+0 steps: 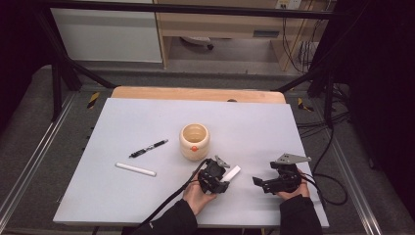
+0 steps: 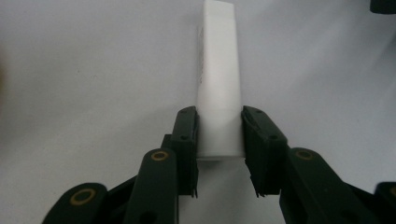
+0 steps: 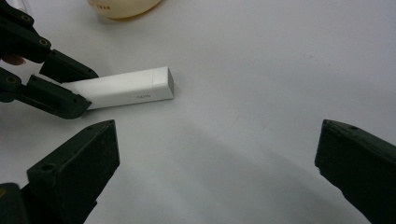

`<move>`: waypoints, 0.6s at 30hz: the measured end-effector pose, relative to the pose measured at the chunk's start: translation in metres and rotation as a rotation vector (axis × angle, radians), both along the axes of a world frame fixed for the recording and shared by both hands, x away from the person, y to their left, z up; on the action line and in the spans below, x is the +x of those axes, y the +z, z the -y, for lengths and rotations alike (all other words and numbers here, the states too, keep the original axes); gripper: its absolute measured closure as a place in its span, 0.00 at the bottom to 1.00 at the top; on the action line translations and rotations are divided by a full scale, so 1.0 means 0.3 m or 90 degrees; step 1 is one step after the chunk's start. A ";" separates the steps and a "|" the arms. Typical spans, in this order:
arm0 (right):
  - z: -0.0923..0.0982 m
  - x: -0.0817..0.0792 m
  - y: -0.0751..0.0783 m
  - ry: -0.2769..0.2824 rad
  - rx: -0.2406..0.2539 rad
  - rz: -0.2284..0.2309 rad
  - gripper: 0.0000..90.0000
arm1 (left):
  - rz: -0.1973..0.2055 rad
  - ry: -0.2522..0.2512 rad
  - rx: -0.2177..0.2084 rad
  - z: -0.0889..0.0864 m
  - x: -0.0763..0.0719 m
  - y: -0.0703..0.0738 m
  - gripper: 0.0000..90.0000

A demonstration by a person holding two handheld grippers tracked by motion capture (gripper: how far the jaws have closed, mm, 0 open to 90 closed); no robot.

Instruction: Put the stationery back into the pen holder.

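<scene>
The white bar (image 2: 218,79) looks like smooth, matt plastic. The left hand-held gripper (image 2: 219,140) has matt black plastic jaws with brass-coloured rivets. The bench (image 1: 122,196) has a smooth, pale matt top over a wood edge. The cream cup (image 1: 194,141) seems glazed ceramic, perhaps.
</scene>
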State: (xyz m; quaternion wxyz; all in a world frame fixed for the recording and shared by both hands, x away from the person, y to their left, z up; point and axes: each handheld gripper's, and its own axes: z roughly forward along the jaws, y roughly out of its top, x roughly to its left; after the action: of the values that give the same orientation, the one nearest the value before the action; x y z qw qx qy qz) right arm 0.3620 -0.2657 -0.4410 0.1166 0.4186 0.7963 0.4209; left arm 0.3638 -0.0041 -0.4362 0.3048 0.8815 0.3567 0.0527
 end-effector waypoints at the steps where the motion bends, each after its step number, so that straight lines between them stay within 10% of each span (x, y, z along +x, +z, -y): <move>1: 0.000 0.000 0.000 0.000 -0.001 0.001 0.01 | 0.001 -0.001 0.000 0.000 0.000 0.000 0.74; 18: -0.002 -0.001 -0.001 0.002 0.001 -0.001 0.01 | 0.017 -0.016 -0.035 -0.054 0.005 0.047 0.74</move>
State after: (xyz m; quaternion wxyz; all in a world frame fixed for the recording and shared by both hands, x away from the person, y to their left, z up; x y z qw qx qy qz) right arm 0.3617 -0.2651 -0.4412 0.1150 0.4179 0.7967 0.4211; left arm 0.3653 0.0120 -0.4221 0.3340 0.8764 0.3431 0.0507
